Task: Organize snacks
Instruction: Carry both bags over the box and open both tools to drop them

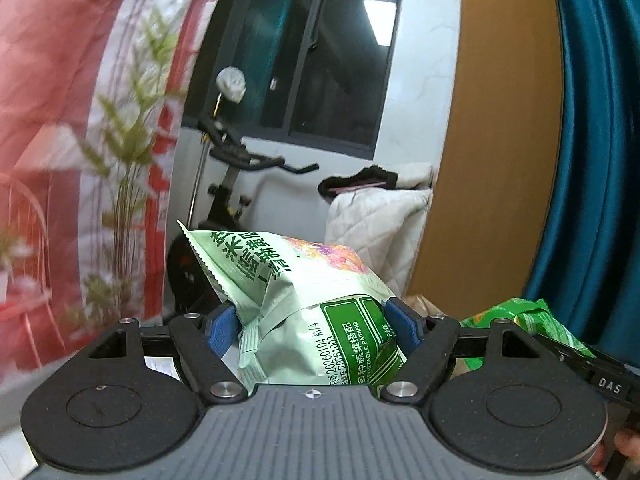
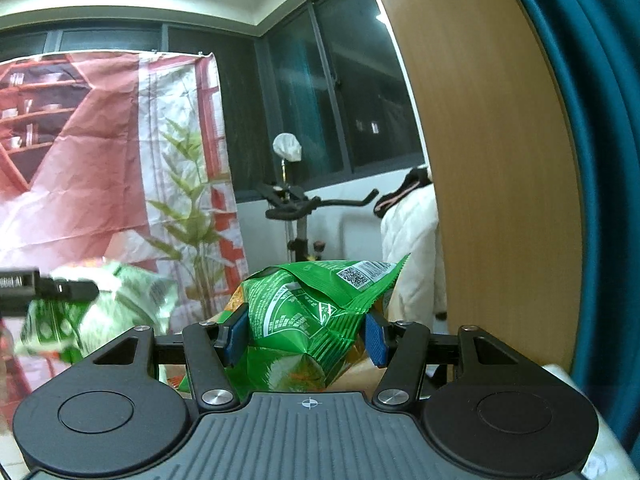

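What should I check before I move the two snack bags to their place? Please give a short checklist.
1. Left gripper jaws shut on pale green bag: ok.
2. Right gripper jaws shut on dark green bag: ok.
3. Both bags lifted, apart from each other: ok.
4. Bags undamaged: crumpled, tears cannot tell.
5. Place to set them down: not in view, cannot tell.
6. Wooden panel close on the right: not ok, keep clear.

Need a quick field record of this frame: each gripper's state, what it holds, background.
left gripper: shut on pale green crinkled snack bag
right gripper: shut on bright green foil snack bag
bags: both lifted, apart from each other
cross view: pale bag blurred at left of right wrist view
background: black exercise bike, printed red fabric backdrop, wooden panel
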Action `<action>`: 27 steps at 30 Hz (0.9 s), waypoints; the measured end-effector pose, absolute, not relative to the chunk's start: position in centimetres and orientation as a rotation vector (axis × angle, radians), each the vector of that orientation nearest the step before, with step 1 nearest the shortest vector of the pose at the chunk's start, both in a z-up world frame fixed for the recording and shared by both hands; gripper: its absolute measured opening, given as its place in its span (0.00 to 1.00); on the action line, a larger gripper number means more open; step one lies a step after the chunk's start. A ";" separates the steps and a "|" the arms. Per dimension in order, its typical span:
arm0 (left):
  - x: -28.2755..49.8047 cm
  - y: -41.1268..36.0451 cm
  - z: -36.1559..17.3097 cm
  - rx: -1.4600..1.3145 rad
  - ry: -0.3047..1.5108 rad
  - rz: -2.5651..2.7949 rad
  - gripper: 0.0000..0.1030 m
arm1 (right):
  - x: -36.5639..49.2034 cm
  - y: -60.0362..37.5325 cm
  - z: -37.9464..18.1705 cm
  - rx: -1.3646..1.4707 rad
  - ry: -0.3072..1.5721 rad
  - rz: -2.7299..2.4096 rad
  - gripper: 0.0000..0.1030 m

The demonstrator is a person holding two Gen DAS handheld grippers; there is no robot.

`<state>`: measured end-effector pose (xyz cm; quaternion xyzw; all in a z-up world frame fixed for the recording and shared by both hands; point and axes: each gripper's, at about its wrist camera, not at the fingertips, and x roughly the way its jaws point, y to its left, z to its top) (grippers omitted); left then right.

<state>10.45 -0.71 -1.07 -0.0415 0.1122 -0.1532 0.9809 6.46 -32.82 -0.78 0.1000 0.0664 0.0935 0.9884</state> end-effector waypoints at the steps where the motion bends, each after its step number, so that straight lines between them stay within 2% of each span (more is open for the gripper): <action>1: 11.3 -1.2 -0.6 -0.050 0.218 -0.305 0.76 | 7.2 -33.0 -0.7 0.191 0.130 0.183 0.51; 7: 18.3 -4.2 0.5 0.067 0.272 -0.295 0.76 | 13.0 -32.9 -0.1 0.096 0.132 0.183 0.51; 13: 24.2 -8.4 -0.6 0.266 0.334 -0.251 0.76 | 19.7 -31.7 -0.6 -0.017 0.181 0.193 0.51; 19: 28.4 -8.9 -2.5 0.240 0.479 -0.245 0.81 | 24.0 -30.3 -2.7 -0.044 0.296 0.214 0.53; 22: 29.1 -8.1 -3.4 0.188 0.523 -0.254 0.90 | 24.6 -30.0 -4.0 -0.023 0.354 0.209 0.67; 23: 28.7 -7.9 -3.8 0.187 0.525 -0.256 0.91 | 24.8 -29.9 -4.3 -0.009 0.368 0.212 0.78; 24: 28.5 -7.8 -4.0 0.193 0.534 -0.255 0.91 | 24.6 -30.1 -4.5 -0.001 0.370 0.211 0.82; 27: 27.5 -7.4 -4.2 0.197 0.518 -0.250 0.90 | 24.2 -30.3 -4.7 0.024 0.378 0.203 0.82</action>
